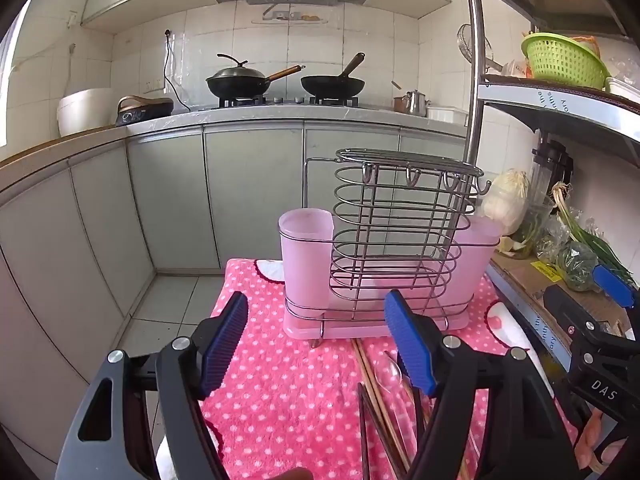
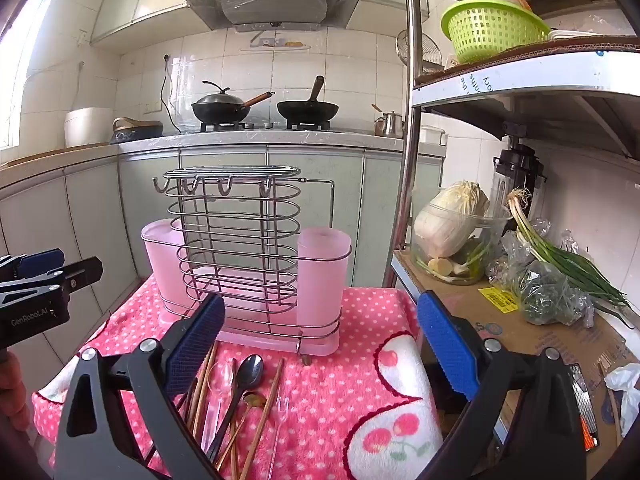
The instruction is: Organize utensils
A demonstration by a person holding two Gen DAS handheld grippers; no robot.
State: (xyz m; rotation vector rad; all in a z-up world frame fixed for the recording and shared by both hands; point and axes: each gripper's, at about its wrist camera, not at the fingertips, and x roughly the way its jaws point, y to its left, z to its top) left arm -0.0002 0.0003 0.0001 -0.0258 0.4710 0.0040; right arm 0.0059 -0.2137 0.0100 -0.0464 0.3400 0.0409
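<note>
Left gripper (image 1: 320,344): jaws are spread wide with nothing between them; it is held above the pink dotted cloth (image 1: 288,392), in front of the rack.
Right gripper (image 2: 320,340): jaws are likewise spread wide and empty; it is held over the cloth's near right part, above the cherry-print patch.
Utensil rack (image 2: 244,248): one wire frame is seen standing upright on a pink tray at the far end of the cloth.
Pink cups: two are counted, one at each end of the rack, the left cup (image 2: 162,264) and the right cup (image 2: 322,276), both upright with mouths upward.
Hooks: four are seen along the rack's top bar.
Utensils (image 2: 236,404): one loose bundle is laid flat on the cloth just in front of the rack, on the near left in the right wrist view.
Count in bundle: one dark spoon (image 2: 250,370), one clear spoon (image 2: 221,376), one small golden spoon (image 2: 253,400) and several chopsticks (image 2: 202,392); the exact chopstick count cannot be told.
Long axis: the pieces are laid roughly parallel, running from the near edge toward the rack; the spoon bowls are pointed toward the rack.
</note>
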